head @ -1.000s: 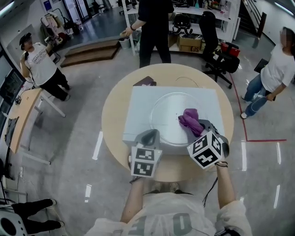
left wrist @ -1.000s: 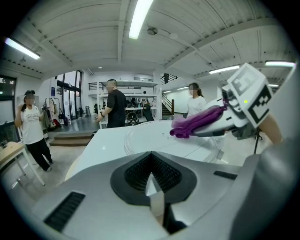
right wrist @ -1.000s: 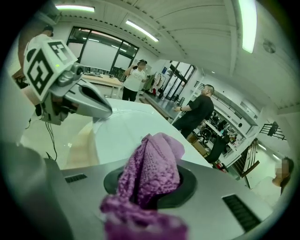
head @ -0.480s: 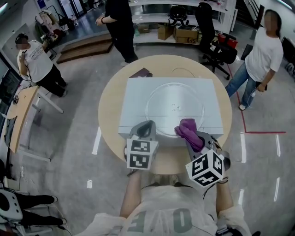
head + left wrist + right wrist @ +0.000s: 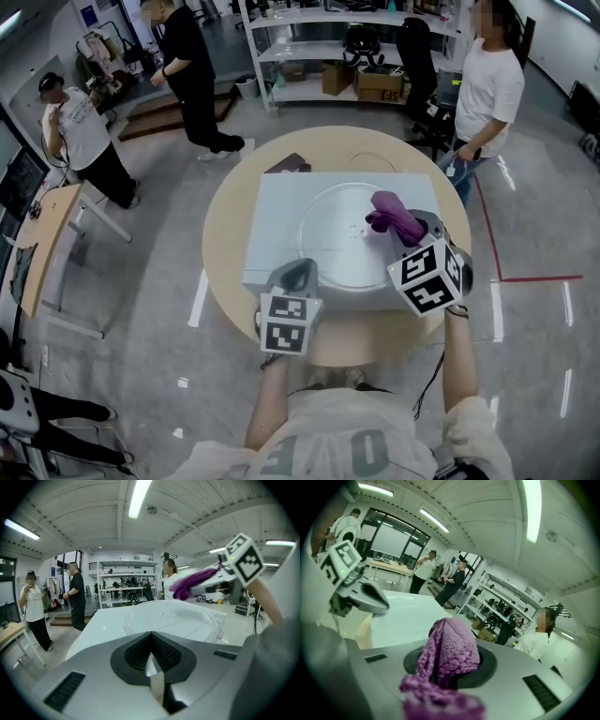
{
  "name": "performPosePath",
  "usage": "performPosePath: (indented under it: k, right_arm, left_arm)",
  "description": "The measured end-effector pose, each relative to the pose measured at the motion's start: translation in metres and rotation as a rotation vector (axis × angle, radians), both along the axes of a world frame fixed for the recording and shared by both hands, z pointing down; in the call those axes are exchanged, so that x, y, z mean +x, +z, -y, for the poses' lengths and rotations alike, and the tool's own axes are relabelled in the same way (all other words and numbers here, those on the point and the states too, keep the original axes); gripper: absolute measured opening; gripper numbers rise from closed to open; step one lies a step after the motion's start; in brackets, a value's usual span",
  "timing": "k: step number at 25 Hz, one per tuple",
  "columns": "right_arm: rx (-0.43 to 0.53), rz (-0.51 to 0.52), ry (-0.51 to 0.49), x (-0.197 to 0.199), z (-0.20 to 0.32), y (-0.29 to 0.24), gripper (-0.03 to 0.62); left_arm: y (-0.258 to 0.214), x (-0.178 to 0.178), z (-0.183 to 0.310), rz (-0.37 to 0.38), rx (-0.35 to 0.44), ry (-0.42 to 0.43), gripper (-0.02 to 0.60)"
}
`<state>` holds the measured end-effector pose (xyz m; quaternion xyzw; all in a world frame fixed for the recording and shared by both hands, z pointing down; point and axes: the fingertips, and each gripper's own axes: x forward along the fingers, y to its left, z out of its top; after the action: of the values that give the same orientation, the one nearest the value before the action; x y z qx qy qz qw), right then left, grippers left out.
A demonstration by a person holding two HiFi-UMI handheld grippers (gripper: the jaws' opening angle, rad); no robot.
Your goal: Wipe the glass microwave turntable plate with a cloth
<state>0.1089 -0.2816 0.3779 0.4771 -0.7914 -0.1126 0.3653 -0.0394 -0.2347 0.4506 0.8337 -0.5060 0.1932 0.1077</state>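
- The purple cloth (image 5: 392, 216), drawn back to the near rim half a second ago, is again over the right side of the glass plate (image 5: 323, 234); the wiping looks mid-stroke.
- The right tool (image 5: 409, 229) pinches the cloth, arm reaching forward.
- The left tool (image 5: 292, 277), pressed together and empty, hovers at the front edge of the white box (image 5: 272, 211) that carries the plate.

A round tan bench (image 5: 225, 234) carries a pale box (image 5: 274, 220) and, by its far corner, a small dark object (image 5: 289, 164). A glass plate (image 5: 328, 234) lies on the box.
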Motion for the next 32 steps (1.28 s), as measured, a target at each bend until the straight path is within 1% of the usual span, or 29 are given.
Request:
performPosePath:
  k: [3, 5, 8, 11, 16, 23, 27, 32]
  right_arm:
    - [-0.024, -0.009, 0.034, 0.005, 0.054, 0.007, 0.049]
    - [-0.059, -0.04, 0.045, 0.008, 0.075, 0.02, 0.048]
    - [-0.096, -0.062, 0.05, 0.01, 0.084, 0.037, 0.049]
    - [-0.103, -0.067, 0.032, 0.006, 0.08, 0.043, 0.049]
    - [-0.118, -0.084, 0.004, 0.003, 0.054, 0.048, 0.049]
    - [-0.144, -0.102, -0.054, 0.0, -0.024, 0.056, 0.048]
    - [-0.134, -0.1, -0.05, -0.001, -0.054, 0.058, 0.049]
    - [-0.146, -0.086, -0.05, -0.005, -0.083, 0.055, 0.049]
  left_arm:
    - [-0.001, 0.0, 0.001, -0.003, -0.002, -0.004, 0.003]
    - [-0.001, 0.001, 0.0, -0.004, -0.004, -0.005, 0.003]
    - [-0.002, 0.004, -0.002, -0.001, -0.004, 0.002, 0.003]
    - [-0.002, 0.004, -0.001, -0.001, 0.002, -0.001, 0.003]
    - [-0.001, 0.004, 0.0, -0.004, 0.007, -0.006, 0.003]
    - [0.0, 0.001, 0.001, -0.005, 0.016, -0.019, 0.003]
    - [0.001, 0.002, 0.001, -0.006, 0.011, -0.019, 0.003]
    - [0.0, -0.002, -0.001, -0.003, 0.007, -0.019, 0.003]
